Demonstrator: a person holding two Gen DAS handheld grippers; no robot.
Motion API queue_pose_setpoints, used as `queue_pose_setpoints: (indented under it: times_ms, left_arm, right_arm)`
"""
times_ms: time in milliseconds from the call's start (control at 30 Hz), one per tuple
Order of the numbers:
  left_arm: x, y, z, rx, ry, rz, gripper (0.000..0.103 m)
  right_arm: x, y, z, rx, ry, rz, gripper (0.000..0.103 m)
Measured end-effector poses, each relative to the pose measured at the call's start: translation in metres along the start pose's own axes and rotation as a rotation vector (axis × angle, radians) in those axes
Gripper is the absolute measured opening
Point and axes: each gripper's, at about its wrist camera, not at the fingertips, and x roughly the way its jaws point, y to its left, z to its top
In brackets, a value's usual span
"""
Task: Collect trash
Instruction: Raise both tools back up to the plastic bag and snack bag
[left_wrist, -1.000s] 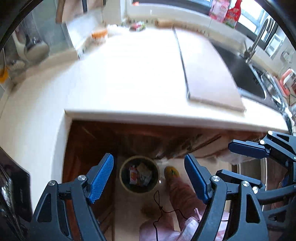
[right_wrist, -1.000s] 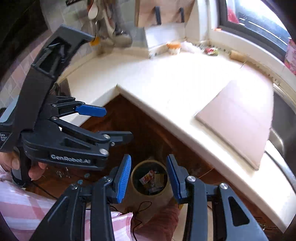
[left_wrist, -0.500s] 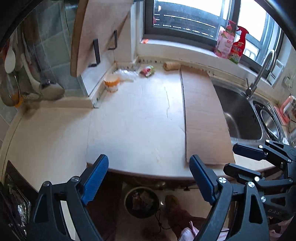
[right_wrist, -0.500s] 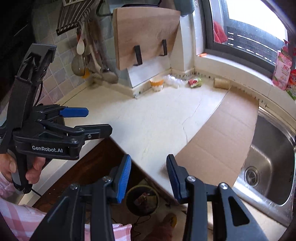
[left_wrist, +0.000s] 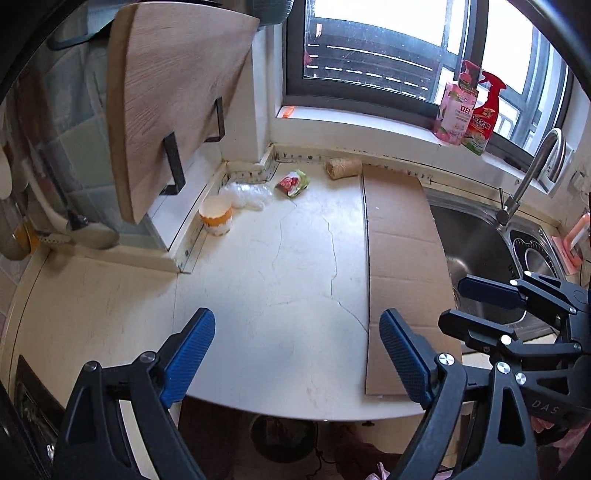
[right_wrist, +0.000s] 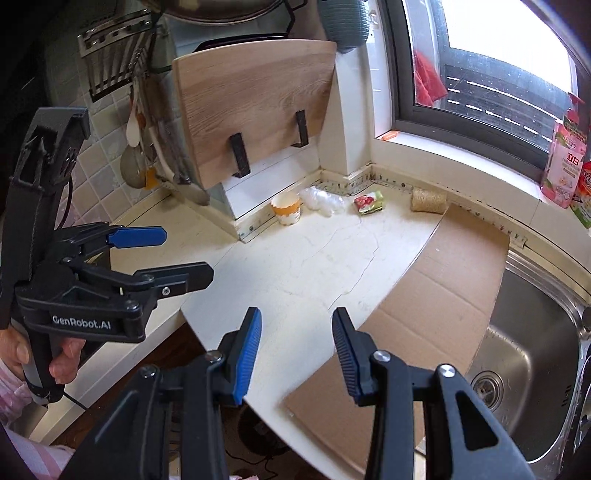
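White stone counter (left_wrist: 280, 280), cracked, seen from the left wrist camera. Left gripper (left_wrist: 297, 347) held above the near edge, blue pads spread wide, nothing between them. Trash lies at the far corner under the window: a paper cup (left_wrist: 216, 219), a crumpled clear plastic bag (left_wrist: 247, 195) just beside it, a red-green snack wrapper (left_wrist: 293, 182), then a tan roll (left_wrist: 343, 168). Flat cardboard sheet (left_wrist: 402, 266) lies between counter and sink (left_wrist: 476, 258). A dark bin (left_wrist: 284, 435) shows on the floor below the counter edge.

Right wrist camera: right gripper (right_wrist: 297, 347) also empty, pads parted moderately, narrower than the left. Cup (right_wrist: 285, 209), bag (right_wrist: 321, 201), wrapper (right_wrist: 368, 203) and roll (right_wrist: 428, 199) sit in a row along the back wall, well apart from both grippers. Wooden board (right_wrist: 255, 107) hangs above them.
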Motion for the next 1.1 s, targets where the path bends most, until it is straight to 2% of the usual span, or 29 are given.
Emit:
queue_pose_setpoints:
  times_ms: [267,567,967,1100]
  left_arm:
    - [0.029,-0.004,0.037,0.026,0.000,0.025,0.090]
    - [0.078,0.002,0.068,0.023,0.039,0.063,0.090]
    - [0.156,0.029,0.111,-0.076,0.081,0.059,0.090]
    - [0.191,0.036,0.124,-0.092,0.104,0.090,0.090]
  right_arm:
    - [0.028,-0.041,0.035,0.050,0.008,-0.010,0.040]
    - [0.069,-0.087,0.072,0.118,0.024,-0.003,0.040]
    - [0.148,-0.149,0.110,0.281,0.089,0.047,0.040]
    - [0.180,-0.164,0.120,0.339,0.121,0.061,0.040]
